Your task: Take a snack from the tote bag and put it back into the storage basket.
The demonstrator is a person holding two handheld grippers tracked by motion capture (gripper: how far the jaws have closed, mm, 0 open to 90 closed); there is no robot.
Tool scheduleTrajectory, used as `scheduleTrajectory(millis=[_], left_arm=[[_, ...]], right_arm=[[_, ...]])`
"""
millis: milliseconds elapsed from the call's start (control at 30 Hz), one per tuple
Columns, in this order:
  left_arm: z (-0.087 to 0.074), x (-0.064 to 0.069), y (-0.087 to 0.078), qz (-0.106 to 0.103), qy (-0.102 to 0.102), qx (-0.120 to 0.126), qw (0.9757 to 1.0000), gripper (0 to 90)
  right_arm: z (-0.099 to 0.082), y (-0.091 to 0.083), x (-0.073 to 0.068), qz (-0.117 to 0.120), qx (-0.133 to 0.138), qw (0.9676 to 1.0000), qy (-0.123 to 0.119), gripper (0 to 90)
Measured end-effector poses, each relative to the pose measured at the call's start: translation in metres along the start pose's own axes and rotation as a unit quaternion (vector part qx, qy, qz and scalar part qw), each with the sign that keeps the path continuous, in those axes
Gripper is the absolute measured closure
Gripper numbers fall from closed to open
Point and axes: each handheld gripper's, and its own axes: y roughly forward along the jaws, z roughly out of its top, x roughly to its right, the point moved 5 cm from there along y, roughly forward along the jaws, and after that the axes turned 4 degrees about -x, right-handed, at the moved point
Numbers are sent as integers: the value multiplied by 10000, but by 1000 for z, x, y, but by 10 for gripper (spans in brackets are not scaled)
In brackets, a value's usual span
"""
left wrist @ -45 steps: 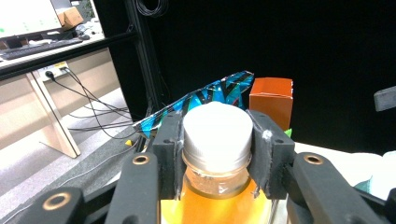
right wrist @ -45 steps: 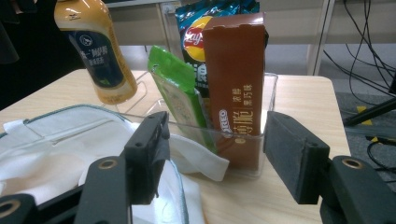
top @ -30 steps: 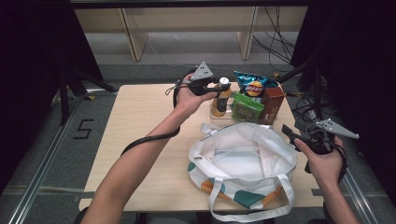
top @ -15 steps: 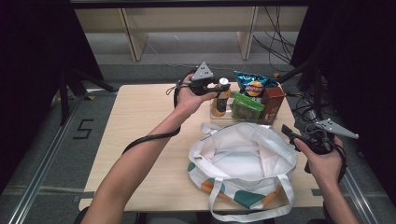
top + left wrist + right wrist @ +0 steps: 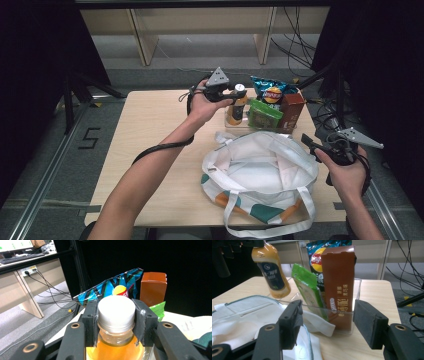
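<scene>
Clear bin (image 5: 358,287) at table's (image 5: 150,120) far right. Inside: brown Oreo box (image 5: 339,282) upright at near right corner; green packet (image 5: 308,290) leaning just beside it; blue Lay's chip bag (image 5: 270,90) behind both. White tote bag (image 5: 260,170) with teal and orange patches, mouth open, near edge of table. Cables (image 5: 300,40) on floor beyond. Tape mark "5" (image 5: 90,137) on floor left.

Bottle (image 5: 237,107) in bin (image 5: 260,128), snacks (image 5: 272,102) right, bag (image 5: 260,172) in front.

Bare table (image 5: 150,130) left; snack-crowded clear bin (image 5: 358,285) behind wide-mouthed tote bag (image 5: 260,170).
</scene>
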Motion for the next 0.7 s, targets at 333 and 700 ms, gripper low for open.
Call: scheduleTrajectory(millis=[333,700], left_arm=[[-3,0,2,-20,30,-75,10000,587],[-9,-1,3,-38,-10,-123,9999,588]], right_arm=[[1,1,3,26,83,9998,-194,411],[0,0,0,-5,-1,10000,-22,411]])
